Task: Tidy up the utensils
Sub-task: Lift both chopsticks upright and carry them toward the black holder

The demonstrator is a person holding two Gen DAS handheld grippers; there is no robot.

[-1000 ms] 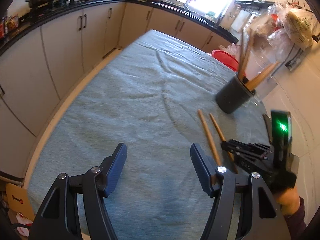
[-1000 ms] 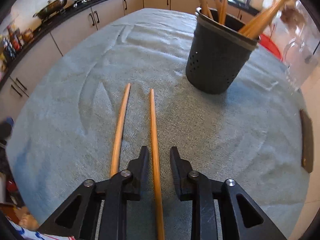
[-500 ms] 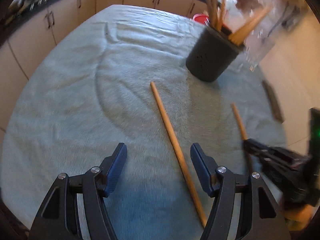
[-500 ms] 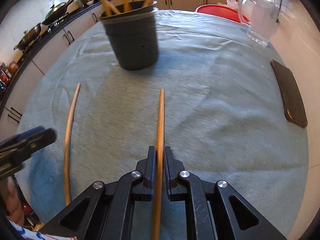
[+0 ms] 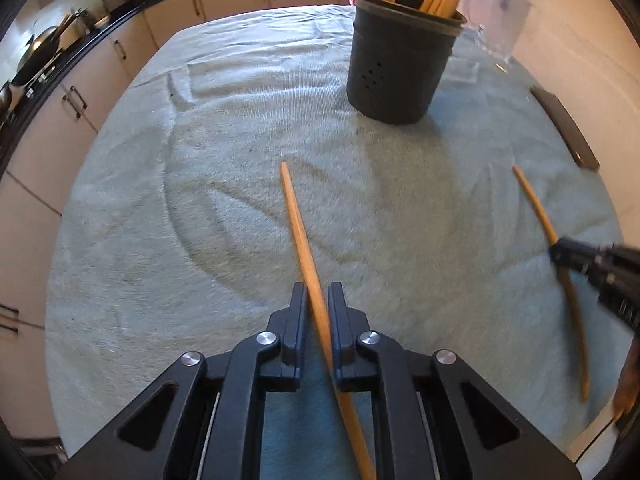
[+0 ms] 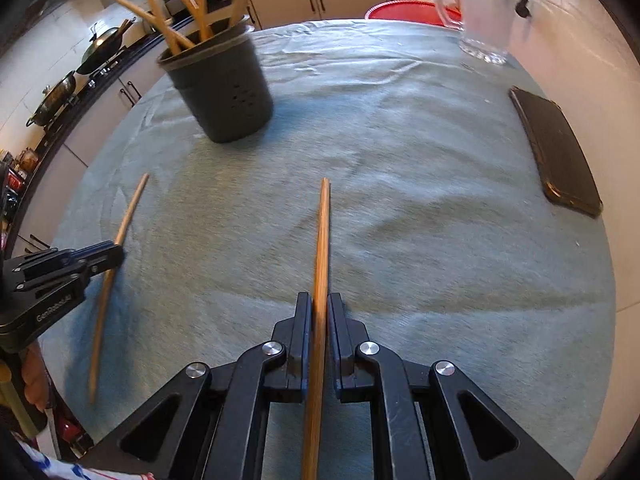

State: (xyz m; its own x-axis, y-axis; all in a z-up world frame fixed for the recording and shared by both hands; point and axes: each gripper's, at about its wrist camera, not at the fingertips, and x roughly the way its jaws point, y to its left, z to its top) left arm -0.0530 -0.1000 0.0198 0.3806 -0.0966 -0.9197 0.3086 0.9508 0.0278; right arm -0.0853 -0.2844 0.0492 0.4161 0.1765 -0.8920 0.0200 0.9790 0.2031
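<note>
Chopsticks [image 6: 192, 8] (several, leaning) fill the dark holder [image 6: 220, 88]; each hand-held gripper [image 5: 318, 312] [image 6: 319, 316] pinches one more.

Left chopstick [image 5: 298, 224]: long, slim, light-brown wood, tapering to its far tip; it runs forward and slightly leftward between the narrowly spaced jaws of the left gripper [image 5: 318, 300], though actual contact is unclear, and its far tip points over the teal cloth of the surface [image 5: 224, 160].

Right chopstick [image 6: 321, 248]: same wood and shape; pinched between the closed jaws of the right gripper [image 6: 319, 308], pointing straight ahead, nearly level.

Holder [image 6: 222, 92]: dark, round, perforated cup, upright on the surface, well beyond both chopstick tips.

Holder contents [image 6: 188, 8]: several more wooden sticks, leaning out at different angles.
</note>
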